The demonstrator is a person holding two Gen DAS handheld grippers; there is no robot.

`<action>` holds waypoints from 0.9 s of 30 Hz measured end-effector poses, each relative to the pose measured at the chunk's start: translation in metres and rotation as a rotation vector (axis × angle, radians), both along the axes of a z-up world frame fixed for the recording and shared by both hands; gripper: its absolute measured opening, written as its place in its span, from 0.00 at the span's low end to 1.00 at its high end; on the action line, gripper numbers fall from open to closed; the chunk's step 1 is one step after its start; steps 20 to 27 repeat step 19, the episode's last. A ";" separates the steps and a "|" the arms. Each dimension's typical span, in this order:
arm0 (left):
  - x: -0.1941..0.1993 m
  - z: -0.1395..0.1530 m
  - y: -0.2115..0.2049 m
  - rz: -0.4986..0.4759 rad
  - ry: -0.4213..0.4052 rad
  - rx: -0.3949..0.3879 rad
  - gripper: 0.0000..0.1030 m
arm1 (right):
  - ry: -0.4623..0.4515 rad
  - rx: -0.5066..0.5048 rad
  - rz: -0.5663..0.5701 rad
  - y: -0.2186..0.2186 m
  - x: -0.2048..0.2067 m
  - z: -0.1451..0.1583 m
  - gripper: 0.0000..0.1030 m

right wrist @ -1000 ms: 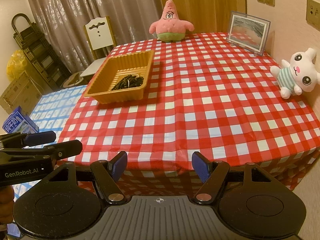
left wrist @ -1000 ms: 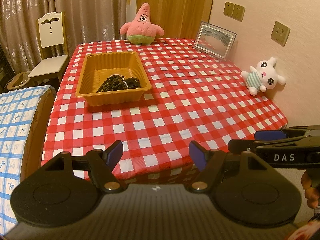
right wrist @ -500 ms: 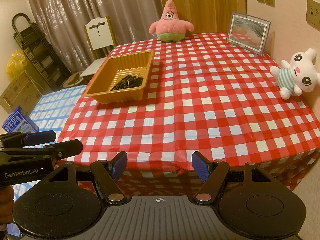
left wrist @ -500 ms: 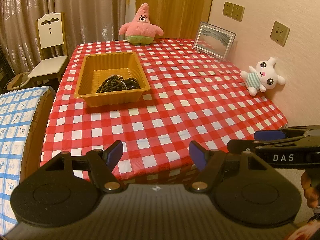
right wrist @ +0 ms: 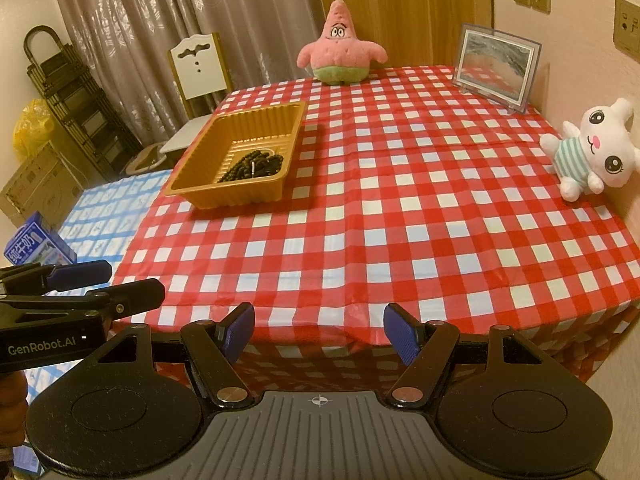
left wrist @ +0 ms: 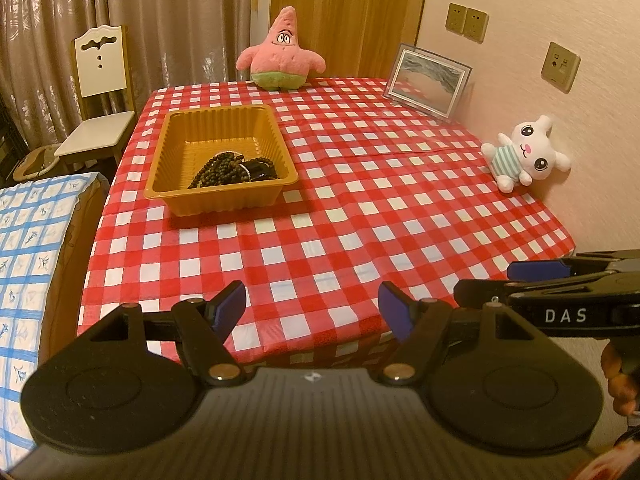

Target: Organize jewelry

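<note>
An orange plastic tray (left wrist: pixel 172 152) (right wrist: pixel 204 190) sits on the left half of a red-and-white checked table. Dark bead strings (left wrist: pixel 230 168) (right wrist: pixel 252 166) lie heaped in its near right corner. My left gripper (left wrist: pixel 312 310) hovers at the table's near edge, open, with nothing between its blue pads. My right gripper (right wrist: pixel 319 332) is beside it at the same edge, also open and empty. Each gripper shows side-on in the other's view: the right gripper (left wrist: pixel 520 280) at the right edge of the left wrist view, the left gripper (right wrist: pixel 108 284) at the left edge of the right wrist view.
A pink star plush (left wrist: pixel 280 60) stands at the table's far edge, a framed picture (left wrist: pixel 426 80) leans at the far right, and a white bunny plush (left wrist: pixel 520 154) lies by the wall. A white chair (left wrist: pixel 100 116) and a blue-checked surface (left wrist: pixel 28 248) are left of the table.
</note>
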State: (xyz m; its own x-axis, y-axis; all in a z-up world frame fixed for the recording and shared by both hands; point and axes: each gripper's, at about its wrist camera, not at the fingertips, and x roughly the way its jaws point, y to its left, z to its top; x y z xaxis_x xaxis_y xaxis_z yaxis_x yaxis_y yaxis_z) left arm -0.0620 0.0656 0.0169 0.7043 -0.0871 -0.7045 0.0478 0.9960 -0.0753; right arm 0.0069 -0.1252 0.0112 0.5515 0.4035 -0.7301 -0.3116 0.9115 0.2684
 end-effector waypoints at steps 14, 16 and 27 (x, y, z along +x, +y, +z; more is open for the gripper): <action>0.003 0.000 -0.003 -0.002 -0.002 -0.001 0.69 | 0.007 -0.002 0.004 -0.003 0.008 -0.003 0.69; 0.006 -0.001 -0.005 -0.003 -0.003 -0.001 0.69 | 0.010 -0.002 0.006 -0.005 0.011 -0.004 0.69; 0.014 -0.004 -0.009 0.002 0.007 0.002 0.69 | 0.015 -0.002 0.009 -0.009 0.016 -0.007 0.69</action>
